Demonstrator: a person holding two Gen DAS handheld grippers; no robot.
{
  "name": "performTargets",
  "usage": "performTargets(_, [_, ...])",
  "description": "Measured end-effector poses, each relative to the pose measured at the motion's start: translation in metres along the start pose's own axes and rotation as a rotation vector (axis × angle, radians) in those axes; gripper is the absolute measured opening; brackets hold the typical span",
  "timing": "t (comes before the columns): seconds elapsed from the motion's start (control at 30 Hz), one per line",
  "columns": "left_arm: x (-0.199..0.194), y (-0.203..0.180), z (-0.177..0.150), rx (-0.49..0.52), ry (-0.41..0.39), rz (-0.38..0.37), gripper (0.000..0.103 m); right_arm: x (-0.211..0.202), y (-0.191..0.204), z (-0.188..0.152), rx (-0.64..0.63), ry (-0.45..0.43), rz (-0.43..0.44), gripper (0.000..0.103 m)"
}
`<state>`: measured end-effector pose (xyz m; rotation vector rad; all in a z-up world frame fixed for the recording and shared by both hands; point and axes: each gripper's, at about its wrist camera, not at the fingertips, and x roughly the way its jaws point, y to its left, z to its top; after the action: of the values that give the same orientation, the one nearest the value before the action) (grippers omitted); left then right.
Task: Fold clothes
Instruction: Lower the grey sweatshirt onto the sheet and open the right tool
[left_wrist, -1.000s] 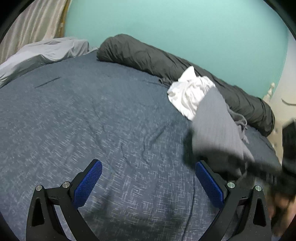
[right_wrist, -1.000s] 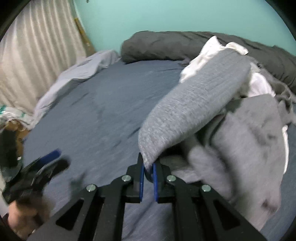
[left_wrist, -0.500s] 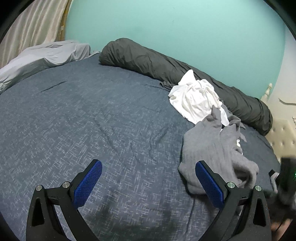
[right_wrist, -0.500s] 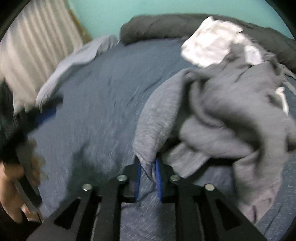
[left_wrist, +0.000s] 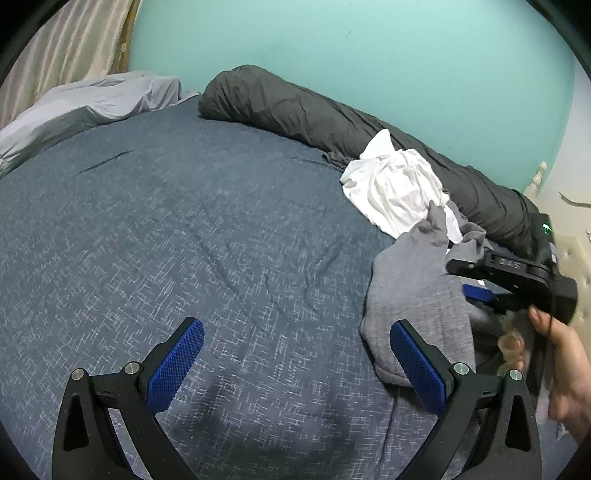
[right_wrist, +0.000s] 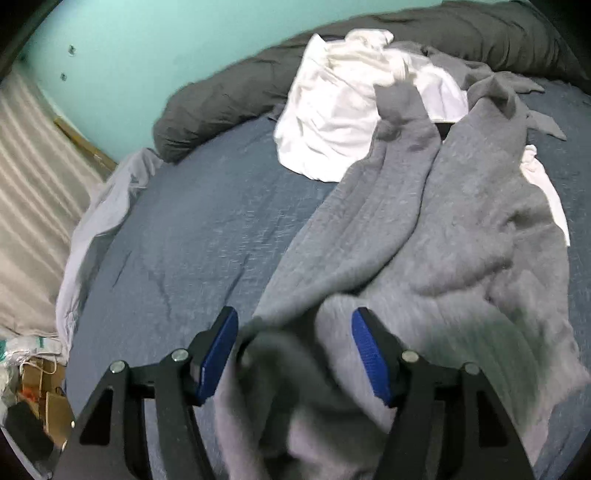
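Crumpled grey knit garment (right_wrist: 461, 229) heaped on the blue bed (left_wrist: 184, 229)

Both your grippers, left (left_wrist: 295, 363) and right (right_wrist: 293, 354), gape with nothing clamped; find a hem edge, pinch only one layer, spread flat.

No text can be read — none anywhere.

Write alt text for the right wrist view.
The open right gripper straddles a crumpled grey sweater on a blue bed. A white garment lies beyond it, against a dark rolled duvet.
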<state>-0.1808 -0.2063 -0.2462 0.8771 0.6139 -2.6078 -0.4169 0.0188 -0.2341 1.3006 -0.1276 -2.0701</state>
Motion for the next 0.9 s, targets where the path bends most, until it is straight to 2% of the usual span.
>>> performTargets(0.03, [0.001, 0.001, 0.0, -0.004, 0.002, 0.001, 0.103, 0.005, 0.001, 0.002, -0.003, 0.011, -0.004, 0.065])
performTargets(0.1, [0.002, 0.002, 0.001, -0.01, 0.002, 0.002, 0.103, 0.016, 0.009, -0.001, -0.041, 0.042, 0.0, 0.051])
performTargets(0.17, [0.003, 0.003, 0.001, -0.011, 0.003, 0.003, 0.103, 0.024, 0.017, -0.008, -0.073, 0.066, 0.002, 0.018])
performTargets(0.2, [0.003, 0.003, 0.001, -0.011, 0.004, 0.003, 0.103, 0.025, 0.023, -0.014, -0.093, 0.073, 0.016, 0.013])
performTargets(0.27, [0.003, 0.003, 0.001, -0.011, 0.005, 0.002, 0.103, 0.022, 0.037, -0.027, -0.14, 0.08, 0.066, 0.011])
performTargets(0.43, [-0.003, 0.011, 0.004, -0.021, -0.012, 0.021, 0.103, 0.016, 0.073, -0.06, -0.258, 0.097, 0.191, 0.01])
performTargets(0.53, [-0.004, 0.019, 0.005, -0.043, -0.014, 0.033, 0.103, 0.024, 0.09, -0.087, -0.317, 0.188, 0.243, 0.01])
performTargets(0.6, [-0.004, 0.022, 0.006, -0.053, -0.014, 0.039, 0.103, 0.031, 0.087, -0.102, -0.306, 0.258, 0.271, 0.011])
performTargets(0.67, [-0.004, 0.023, 0.006, -0.052, -0.013, 0.04, 0.103, 0.028, 0.08, -0.11, -0.292, 0.277, 0.277, 0.015])
performTargets(0.77, [-0.001, 0.019, 0.005, -0.04, -0.005, 0.035, 0.103, 0.005, 0.072, -0.116, -0.322, 0.247, 0.26, 0.025])
performTargets(0.83, [0.001, 0.016, 0.003, -0.037, 0.001, 0.027, 0.103, -0.023, 0.066, -0.114, -0.36, 0.178, 0.219, 0.037])
performTargets(0.9, [0.003, 0.011, 0.002, -0.032, 0.007, 0.018, 0.103, -0.047, 0.053, -0.105, -0.368, 0.106, 0.191, 0.038])
